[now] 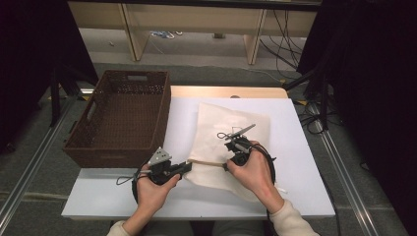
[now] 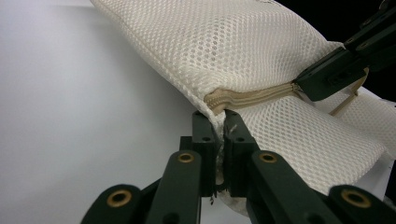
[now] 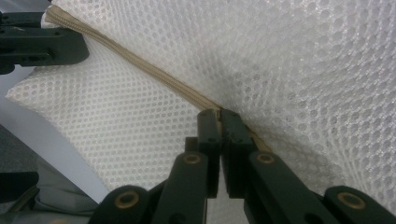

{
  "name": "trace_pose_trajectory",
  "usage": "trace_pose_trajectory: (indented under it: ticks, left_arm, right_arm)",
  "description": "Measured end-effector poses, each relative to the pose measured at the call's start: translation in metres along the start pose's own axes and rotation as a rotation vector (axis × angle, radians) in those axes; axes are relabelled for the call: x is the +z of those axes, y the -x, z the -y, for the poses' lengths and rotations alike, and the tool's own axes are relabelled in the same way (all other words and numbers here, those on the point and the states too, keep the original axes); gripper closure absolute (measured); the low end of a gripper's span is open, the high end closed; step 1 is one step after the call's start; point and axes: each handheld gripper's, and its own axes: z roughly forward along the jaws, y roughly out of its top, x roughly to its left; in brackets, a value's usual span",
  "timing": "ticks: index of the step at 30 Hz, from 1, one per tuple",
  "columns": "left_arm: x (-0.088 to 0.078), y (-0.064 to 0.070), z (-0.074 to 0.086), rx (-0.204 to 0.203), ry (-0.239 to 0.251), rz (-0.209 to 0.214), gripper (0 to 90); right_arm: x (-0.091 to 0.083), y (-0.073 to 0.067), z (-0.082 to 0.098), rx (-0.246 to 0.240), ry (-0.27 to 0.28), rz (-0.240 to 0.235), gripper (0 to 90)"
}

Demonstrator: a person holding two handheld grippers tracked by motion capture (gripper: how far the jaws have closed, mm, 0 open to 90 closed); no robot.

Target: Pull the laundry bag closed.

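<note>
The person's arms run off the bottom edge of the high view, so nothing above the sleeves can be seen. The right hand [image 1: 254,169] covers most of the right gripper [image 1: 230,162], hiding where its tips meet the mesh bag [image 1: 231,128]. In the right gripper view the tips [image 3: 219,114] close over the tan zipper [image 3: 140,65], and its pull, if that is what they pinch, is hidden. The basket [image 1: 93,142] keeps its floor in shadow, contents unreadable.

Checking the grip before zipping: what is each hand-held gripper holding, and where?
Both pinch the mesh bag: left hand-held gripper at its corner, right hand-held gripper on the zipper.
</note>
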Motion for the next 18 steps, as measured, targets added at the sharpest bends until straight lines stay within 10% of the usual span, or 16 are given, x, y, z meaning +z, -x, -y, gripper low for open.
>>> trace_pose_trajectory:
  ticks: [18]
  left_arm:
    - [-0.0002, -0.0013, 0.0003, -0.011, 0.003, -0.007, 85.2]
  right_arm:
    - [-0.002, 0.0025, 0.0002, -0.004, 0.005, 0.015, 88.5]
